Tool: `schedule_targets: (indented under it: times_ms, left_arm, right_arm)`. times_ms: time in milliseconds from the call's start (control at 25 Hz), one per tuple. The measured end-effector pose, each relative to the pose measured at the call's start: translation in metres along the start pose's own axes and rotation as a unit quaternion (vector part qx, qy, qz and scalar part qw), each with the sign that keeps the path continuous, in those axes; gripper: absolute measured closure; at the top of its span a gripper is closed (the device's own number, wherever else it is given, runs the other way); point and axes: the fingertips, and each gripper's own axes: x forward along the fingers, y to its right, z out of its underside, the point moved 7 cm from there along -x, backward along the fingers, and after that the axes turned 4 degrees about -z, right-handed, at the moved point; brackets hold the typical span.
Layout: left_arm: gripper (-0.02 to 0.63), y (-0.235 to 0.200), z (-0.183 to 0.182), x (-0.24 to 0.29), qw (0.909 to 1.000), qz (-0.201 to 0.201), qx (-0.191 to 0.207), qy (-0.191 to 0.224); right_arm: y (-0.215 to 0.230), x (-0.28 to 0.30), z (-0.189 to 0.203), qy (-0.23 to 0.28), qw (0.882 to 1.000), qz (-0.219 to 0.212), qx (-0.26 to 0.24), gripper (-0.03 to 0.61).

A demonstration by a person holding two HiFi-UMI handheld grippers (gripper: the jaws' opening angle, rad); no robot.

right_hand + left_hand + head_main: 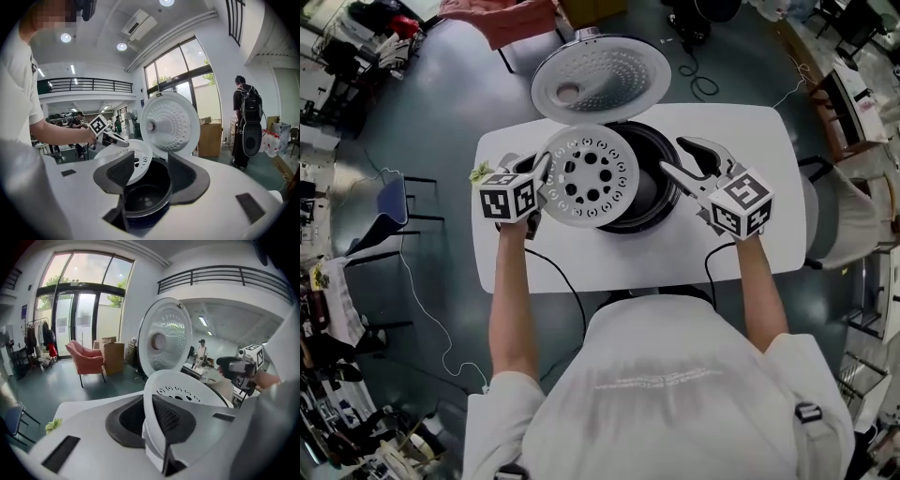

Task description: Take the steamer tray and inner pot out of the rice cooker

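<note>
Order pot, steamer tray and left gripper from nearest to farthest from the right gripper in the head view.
1. Pot, beside the right gripper.
2. Steamer tray, over the pot's left side.
3. Left gripper, on the tray's left edge.

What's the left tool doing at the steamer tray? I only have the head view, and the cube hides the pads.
Observer: In the left gripper view, the left tool is shut on the steamer tray, with the rim pinched between the pads.
Operator: Right tool?
Observer: In the right gripper view, the right tool is open. Its jaws are apart, the inner pot shows between them, and the pads touch nothing.
Operator: Is the tray off the pot?
Observer: The right gripper view shows it tilted above the pot's rim. One jaw hides its lower edge, so I can't tell whether it touches.
</note>
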Motion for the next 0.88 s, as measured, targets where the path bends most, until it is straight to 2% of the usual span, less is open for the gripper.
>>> schedule_targets:
  times_ms: [160,360,600,880]
  left_arm:
    - [0.571,-0.010,0.008,-0.018,0.9993,-0.015,-0.022,0.027]
    - [0.571,-0.049,0.028,-0.063,0.9949,-0.044,-0.070,0.057]
    - [0.571,-0.099,0.068,-0.120,0.9810,-0.086,-0.147,0.094]
    - [0.571,-0.147,0.130,-0.168,0.9625,-0.137,-0.212,0.098]
  right_arm:
    - [-0.006,0.020,-0.011,-0.002,1.000,-0.023,-0.017,0.359]
    - [-0.031,0.061,-0.032,-0.011,0.998,-0.043,-0.032,0.373]
    - [-0.069,0.110,-0.045,-0.020,0.995,-0.093,-0.024,0.379]
    - [-0.113,0.172,-0.041,-0.045,0.988,-0.143,-0.028,0.377]
